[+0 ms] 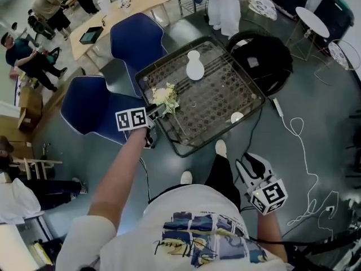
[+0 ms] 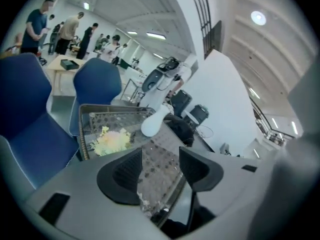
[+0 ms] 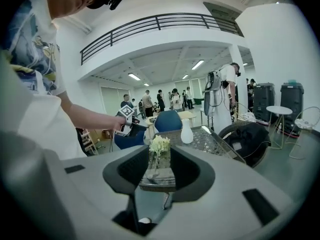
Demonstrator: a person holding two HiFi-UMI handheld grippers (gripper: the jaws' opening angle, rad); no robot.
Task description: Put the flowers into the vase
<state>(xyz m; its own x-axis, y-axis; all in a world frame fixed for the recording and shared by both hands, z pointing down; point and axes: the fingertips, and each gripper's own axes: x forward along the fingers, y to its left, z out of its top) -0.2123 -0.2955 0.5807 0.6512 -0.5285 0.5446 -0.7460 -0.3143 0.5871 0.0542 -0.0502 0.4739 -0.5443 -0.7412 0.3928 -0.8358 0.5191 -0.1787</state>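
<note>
Flowers (image 1: 165,96) on table (image 1: 225,103) nr vase (image 1: 194,66); L gripper (image 2: 160,169), R gripper (image 3: 160,167) jaws apart, empty

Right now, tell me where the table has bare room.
Bare: the middle of the table, between the vase, the flowers and the small white object at its right edge. Crowded: the left corner, left claw by the flowers.
</note>
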